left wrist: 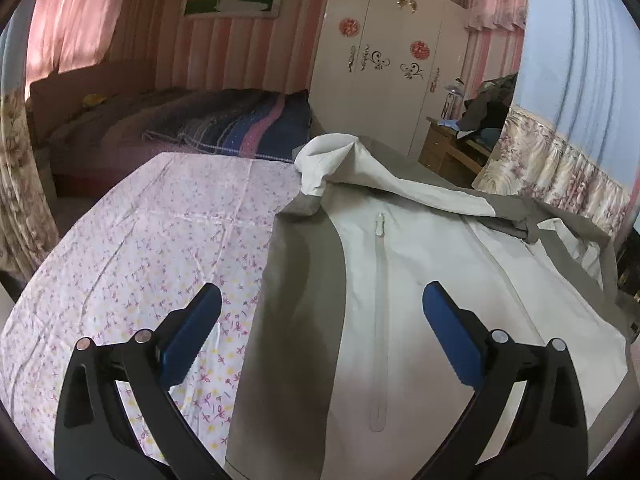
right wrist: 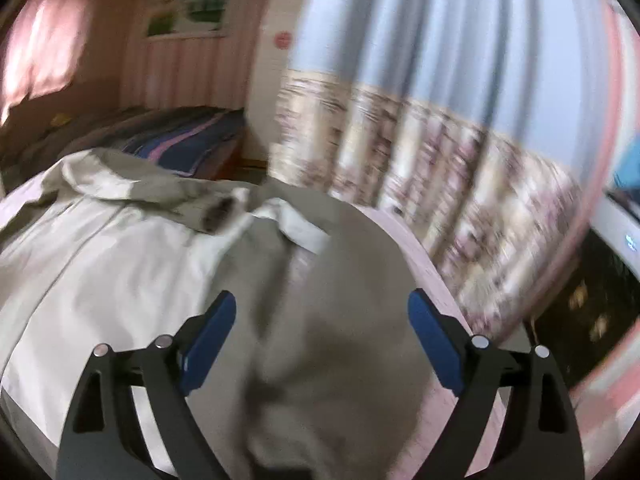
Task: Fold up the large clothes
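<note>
At the bottom of the left view, the left gripper (left wrist: 322, 312) hangs with its fingers (left wrist: 192, 338) spread wide and empty over the jacket (left wrist: 420, 280), one finger above the floral sheet (left wrist: 132, 240), the other above the pale front panel. The right gripper (right wrist: 322, 320), bottom centre of its blurred view, is likewise wide and empty above the jacket's grey side (right wrist: 340, 320). The jacket lies flat on the worktop, filling the lower right of the left view, zip (left wrist: 378, 320) up.

A good fold probably starts at the side seams: each gripper should pinch both fabric layers near an edge, then lift together so the panel turns over flat.

Farther up, the sleeve (left wrist: 400, 184) lies crumpled across the chest; it likely needs smoothing first.
</note>
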`<state>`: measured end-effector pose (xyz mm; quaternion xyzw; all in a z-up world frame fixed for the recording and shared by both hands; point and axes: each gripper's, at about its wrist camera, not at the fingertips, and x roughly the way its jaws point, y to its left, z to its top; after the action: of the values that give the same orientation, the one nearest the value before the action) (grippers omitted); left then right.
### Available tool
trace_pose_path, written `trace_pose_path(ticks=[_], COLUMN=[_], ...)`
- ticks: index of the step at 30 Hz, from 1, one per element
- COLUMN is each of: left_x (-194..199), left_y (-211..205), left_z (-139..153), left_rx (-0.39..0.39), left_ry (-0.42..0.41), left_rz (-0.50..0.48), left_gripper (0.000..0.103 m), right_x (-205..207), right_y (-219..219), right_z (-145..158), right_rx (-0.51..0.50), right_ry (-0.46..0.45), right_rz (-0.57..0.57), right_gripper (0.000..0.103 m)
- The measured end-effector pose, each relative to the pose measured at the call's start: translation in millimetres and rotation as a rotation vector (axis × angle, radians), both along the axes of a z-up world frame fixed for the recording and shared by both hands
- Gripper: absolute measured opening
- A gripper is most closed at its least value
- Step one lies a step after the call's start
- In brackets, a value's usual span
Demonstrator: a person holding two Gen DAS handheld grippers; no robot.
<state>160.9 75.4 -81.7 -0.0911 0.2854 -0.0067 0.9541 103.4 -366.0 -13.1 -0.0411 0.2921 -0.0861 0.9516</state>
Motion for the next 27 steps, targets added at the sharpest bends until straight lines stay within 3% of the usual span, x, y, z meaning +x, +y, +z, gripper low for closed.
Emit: trace_pose_path(ticks=[5,10,20,25,26,27], left_x=[-4,-9,-15,-16,-16,-16], left_y=[-11,-21,-19,-19,-19,-19], left_z=[3,9,16,18,18,18], left_rx=[0.064,0.121,0.106,0.104,0.105,0.107], left_ry=[-0.017,-0.042,-0.064,-0.067,-0.067,-0.067], left_rz=[-0.018,-0.036,-0.035,-0.039,-0.041,-0.041], left_gripper=[0.100,0.100,0.100,0.100,0.100,0.100], right_x=[-19,-41,-84,-83,-80,-78], right_y=[-28,-6,-31,-32,-32,-33], right_z=[-23,-20,-28,-32,-34,-37], right_rx=[0.184,0.074,0.122,0.086,0.091,0.098], right_ry=[0.058,0.060,0.059,0.083,0.085,0.092], right_rz=[-0.021,-0.008,-0.059,-0.038,-0.032,-0.029], right_gripper=[0.088,0.088,0.088,0.088,0.086,0.075])
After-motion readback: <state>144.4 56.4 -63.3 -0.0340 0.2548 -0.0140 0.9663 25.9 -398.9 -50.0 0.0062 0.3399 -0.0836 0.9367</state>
